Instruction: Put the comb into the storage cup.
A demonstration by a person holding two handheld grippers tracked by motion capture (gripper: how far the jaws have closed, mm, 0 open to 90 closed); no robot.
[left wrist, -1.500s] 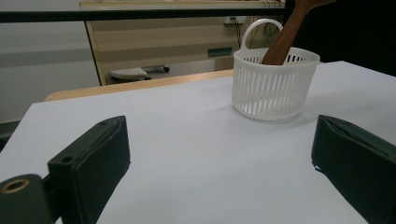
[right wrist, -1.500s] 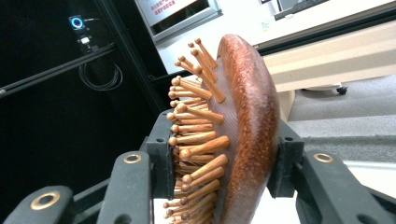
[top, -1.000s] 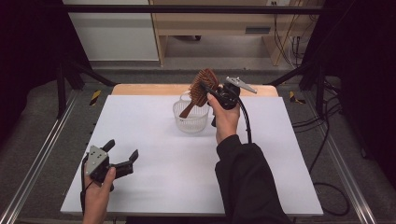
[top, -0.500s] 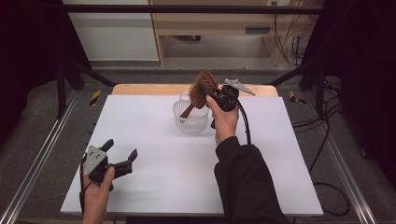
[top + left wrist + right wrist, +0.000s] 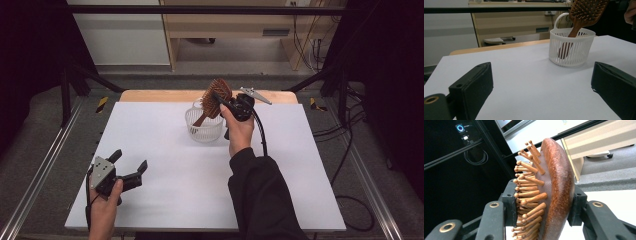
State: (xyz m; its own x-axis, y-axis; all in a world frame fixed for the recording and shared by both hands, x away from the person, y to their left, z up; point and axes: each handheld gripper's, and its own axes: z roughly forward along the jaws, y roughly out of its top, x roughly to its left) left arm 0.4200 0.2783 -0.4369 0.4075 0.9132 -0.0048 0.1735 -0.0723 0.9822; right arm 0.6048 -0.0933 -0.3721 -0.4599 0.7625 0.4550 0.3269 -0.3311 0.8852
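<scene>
Wooden hairbrush gripped by its head, handle down in the white basket

The right gripper (image 5: pixel 223 101) is clamped on the hairbrush (image 5: pixel 215 97), one jaw against the wooden bristles and the other against the rounded back, as the right gripper view shows; the brush (image 5: pixel 554 192) leans over the basket (image 5: pixel 204 126) with its head above the rim and its handle slanting down inside, seen through the slats in the left gripper view (image 5: pixel 570 47); the basket stands on the white table (image 5: pixel 165 145), near the far edge; the left gripper (image 5: pixel 131 171) rests well apart from the basket, towards the near left corner, its jaws spread wide with nothing between them; a looped handle (image 5: pixel 559 18) rises behind the basket rim.
</scene>
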